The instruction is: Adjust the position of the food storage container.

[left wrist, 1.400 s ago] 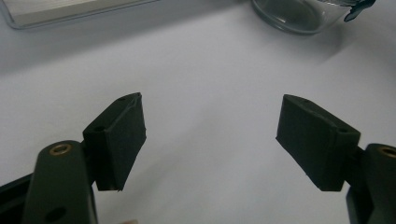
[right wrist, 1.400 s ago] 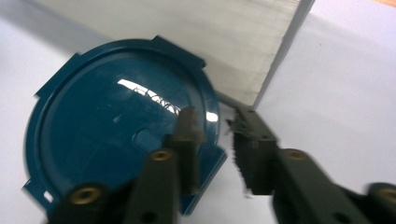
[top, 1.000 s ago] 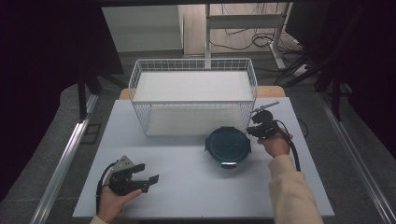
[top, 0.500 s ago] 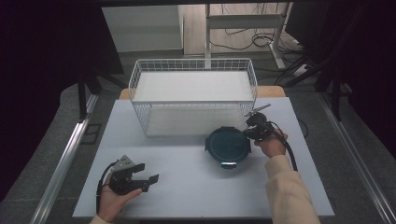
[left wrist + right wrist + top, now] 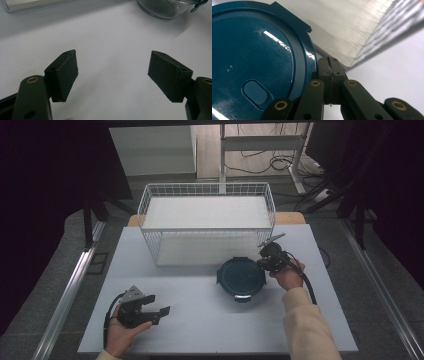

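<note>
A round glass container with a dark teal lid [image 5: 241, 276] stands on the white table [image 5: 200, 330], just in front of the wire basket [image 5: 206, 185]. My right gripper [image 5: 262, 263] is at the lid's right edge, and a hand holds it. In the right gripper view its jaws [image 5: 331, 66] are shut together, right beside the rim of the lid [image 5: 252, 57], with nothing visible between them. My left gripper [image 5: 159, 304] rests low at the table's front left, held in a hand. Its jaws [image 5: 112, 72] stand open over bare table, with the glass container [image 5: 165, 8] farther off.
The white wire basket with a white liner takes up the back middle of the table. Bare table surface lies between the two grippers and along the front edge. Dark floor, metal rails and desk legs surround the table.
My right gripper has shifted slightly toward the lid's right edge, still shut. The left gripper has stayed where it was.
</note>
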Tool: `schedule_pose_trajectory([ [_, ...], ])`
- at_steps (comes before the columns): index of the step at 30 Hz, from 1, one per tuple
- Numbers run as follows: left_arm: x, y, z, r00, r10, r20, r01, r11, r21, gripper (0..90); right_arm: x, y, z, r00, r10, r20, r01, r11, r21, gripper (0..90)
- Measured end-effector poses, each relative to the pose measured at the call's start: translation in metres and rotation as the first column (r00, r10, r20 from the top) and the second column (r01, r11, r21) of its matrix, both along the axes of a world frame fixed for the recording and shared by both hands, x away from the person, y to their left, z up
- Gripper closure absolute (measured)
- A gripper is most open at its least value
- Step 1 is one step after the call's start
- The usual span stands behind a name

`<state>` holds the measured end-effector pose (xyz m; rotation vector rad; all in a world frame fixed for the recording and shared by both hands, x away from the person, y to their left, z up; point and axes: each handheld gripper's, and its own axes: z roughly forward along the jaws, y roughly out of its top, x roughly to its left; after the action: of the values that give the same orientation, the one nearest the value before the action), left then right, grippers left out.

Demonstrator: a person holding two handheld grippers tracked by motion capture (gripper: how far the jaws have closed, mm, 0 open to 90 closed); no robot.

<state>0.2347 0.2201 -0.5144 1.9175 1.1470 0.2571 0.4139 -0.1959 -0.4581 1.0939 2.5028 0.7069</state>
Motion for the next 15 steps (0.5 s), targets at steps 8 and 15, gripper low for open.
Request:
schedule_pose_trajectory([
  [8,0.001,0.001,0.0,1.0,0.007,-0.006,-0.007,0.9999,-0.01,23.3,-0.011,0.014,-0.001,0.9989,0.046,-0.006,-0.046,0.999,-0.003,90.0],
  [15,0.002,0.001,0.0,0.9999,0.01,-0.008,-0.011,0.9999,-0.008,23.3,-0.023,0.026,-0.001,0.9975,0.071,-0.005,-0.071,0.997,-0.007,90.0],
])
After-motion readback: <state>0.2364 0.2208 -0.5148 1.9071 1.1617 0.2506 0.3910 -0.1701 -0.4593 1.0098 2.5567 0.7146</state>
